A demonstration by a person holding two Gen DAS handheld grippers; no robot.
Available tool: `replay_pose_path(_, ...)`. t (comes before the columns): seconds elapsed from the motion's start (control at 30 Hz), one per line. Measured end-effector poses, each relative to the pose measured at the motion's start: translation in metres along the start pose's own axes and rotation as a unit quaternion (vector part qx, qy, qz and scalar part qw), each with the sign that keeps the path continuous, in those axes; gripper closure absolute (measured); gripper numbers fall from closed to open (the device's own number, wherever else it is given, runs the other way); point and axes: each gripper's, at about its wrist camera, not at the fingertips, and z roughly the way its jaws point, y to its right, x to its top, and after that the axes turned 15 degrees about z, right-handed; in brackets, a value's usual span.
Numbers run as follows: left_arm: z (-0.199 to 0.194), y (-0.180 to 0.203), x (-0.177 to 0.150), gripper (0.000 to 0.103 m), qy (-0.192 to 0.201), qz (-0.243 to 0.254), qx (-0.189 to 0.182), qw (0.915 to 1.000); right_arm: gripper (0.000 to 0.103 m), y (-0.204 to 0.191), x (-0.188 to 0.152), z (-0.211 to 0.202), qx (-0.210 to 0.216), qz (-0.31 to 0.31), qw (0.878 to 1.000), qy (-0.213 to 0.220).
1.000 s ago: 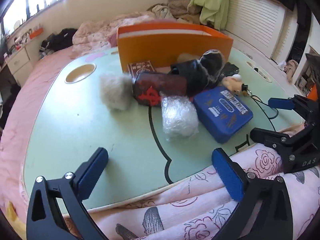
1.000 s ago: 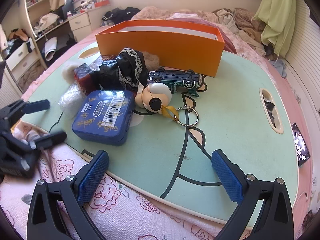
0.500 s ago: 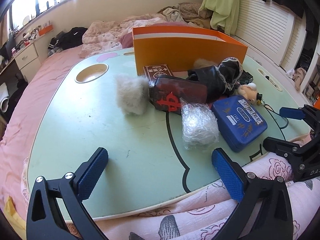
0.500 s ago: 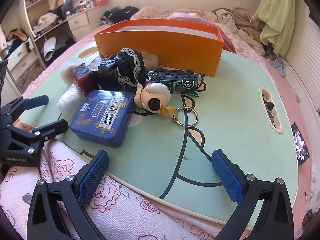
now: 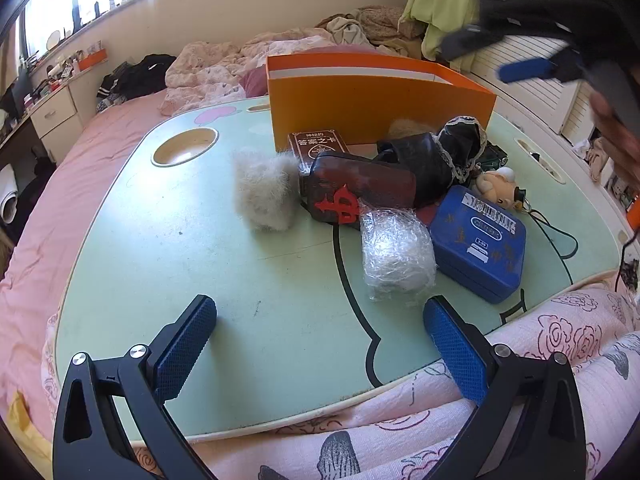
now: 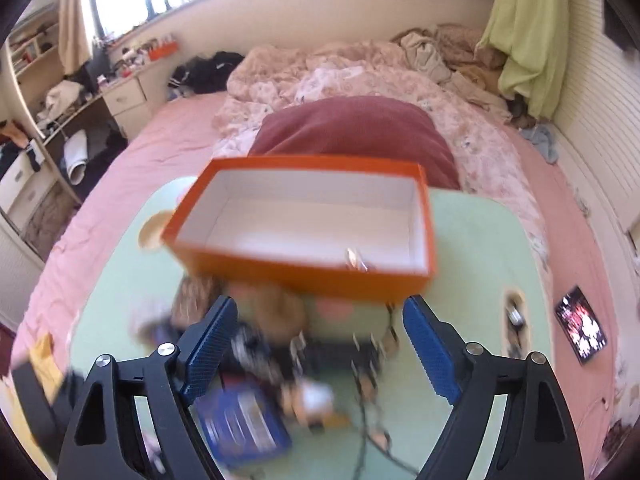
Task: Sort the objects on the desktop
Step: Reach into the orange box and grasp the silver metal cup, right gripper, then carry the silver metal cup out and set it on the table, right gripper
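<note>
- A pale green worktop (image 5: 168, 264) sits on a bed with pink sheets; an orange box (image 5: 376, 96) stands open at its far side, its white inside showing in the right wrist view
- In front of the box lies a cluster of objects: a fluffy grey-white ball (image 5: 266, 194), a dark red case (image 5: 360, 192) with a red emblem, a card box (image 5: 318, 145) touching the orange box, black lace-trimmed cloth (image 5: 444, 156), a bubble-wrapped bundle (image 5: 396, 254) and, just beside it, a blue tin (image 5: 478, 242)
- A small cartoon figure keychain (image 5: 500, 188) lies behind the tin
- The left gripper (image 5: 320, 344) hovers over the near edge of the worktop, jaws spread wide, nothing between them
- The right gripper (image 6: 316, 352) is above the cluster, blurred – its jaws are closing, with nothing pinched between them
</note>
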Motion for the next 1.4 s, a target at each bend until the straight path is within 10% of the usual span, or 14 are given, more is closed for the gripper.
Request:
replay_pose_path(0.53,0.0,0.001,0.0,0.0,0.003,-0.001,0.0,1.0,0.018,-0.039,0.011,0.046,-0.053,-0.077,0.995,-0.033)
replay_pose_path(0.67,0.0,0.0,0.0,0.0,0.003,-0.001,0.0,1.0,0.034,-0.039,0.037,0.04,-0.084,-0.1,0.991,-0.027)
replay_pose_path(0.8,0.0,0.0,-0.001,0.0,0.003,-0.001,0.0,1.0,0.041,-0.016,0.076,0.053,-0.092,-0.067,0.987,-0.114)
replay_pose_path(0.87,0.0,-0.001,-0.001,0.0,0.004,0.0,0.0,1.0,0.063,-0.005,0.083,0.063,-0.091,-0.049,0.983,-0.152)
replay_pose_path(1.27,-0.001,-0.001,-0.002,0.0,0.004,0.0,0.001,1.0,0.052,0.013,0.073,0.13,-0.155,-0.025,0.953,-0.257)
replay_pose_path(1.4,-0.001,0.0,-0.001,0.0,0.004,-0.002,0.001,1.0,0.076,0.01,0.068,0.135,-0.155,-0.038,0.954,-0.253)
